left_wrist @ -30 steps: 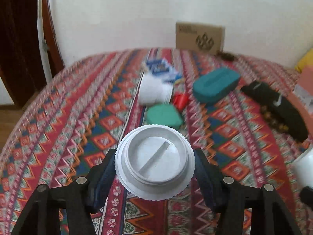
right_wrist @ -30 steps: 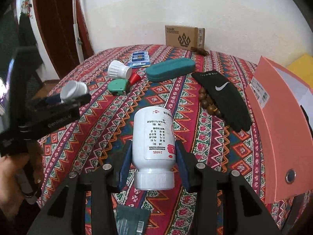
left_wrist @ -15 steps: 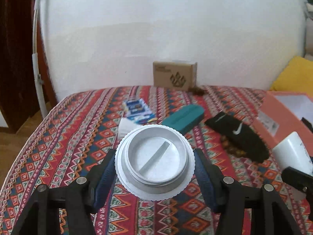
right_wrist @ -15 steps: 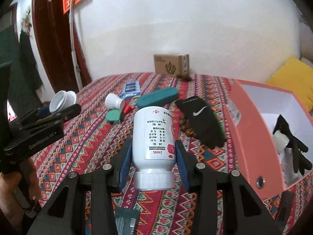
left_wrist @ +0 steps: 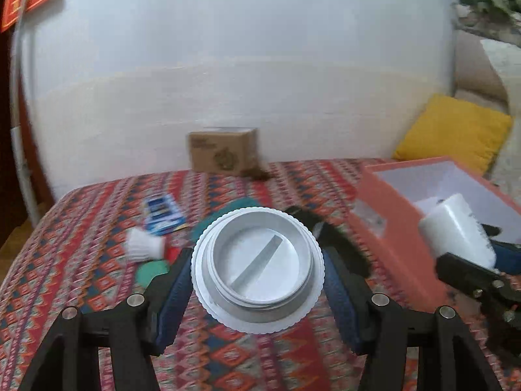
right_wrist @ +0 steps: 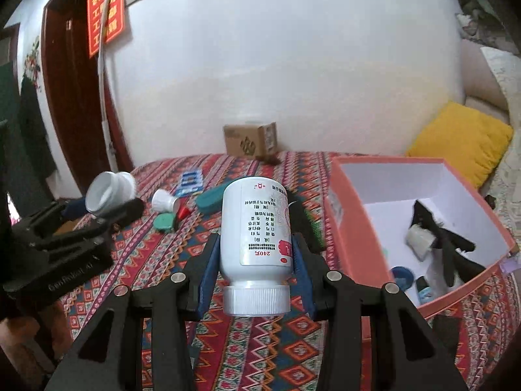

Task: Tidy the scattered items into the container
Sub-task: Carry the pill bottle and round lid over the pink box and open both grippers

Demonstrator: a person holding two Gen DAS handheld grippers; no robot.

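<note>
My left gripper (left_wrist: 257, 280) is shut on a white ribbed jar (left_wrist: 257, 265), its round end facing the camera, held above the patterned cloth. My right gripper (right_wrist: 255, 260) is shut on a white pill bottle (right_wrist: 255, 228) with a printed label, cap toward me. The salmon-pink box (right_wrist: 351, 221) stands open at the right and holds several items, among them a black glove (right_wrist: 452, 244). In the left wrist view the box (left_wrist: 384, 215) is at the right, with the right gripper's bottle (left_wrist: 456, 231) over it.
On the cloth lie a small white cup (right_wrist: 162, 199), a green round lid (right_wrist: 164, 221), a red piece (right_wrist: 184, 211), a teal case (right_wrist: 210, 200), a blue packet (right_wrist: 190, 183) and a black glove (right_wrist: 307, 224). A cardboard box (right_wrist: 250, 140) stands by the wall. A yellow cushion (right_wrist: 462, 141) is at the right.
Both grippers have risen and swung right toward the pink box, each still holding its container. The box's inside has come into view.
</note>
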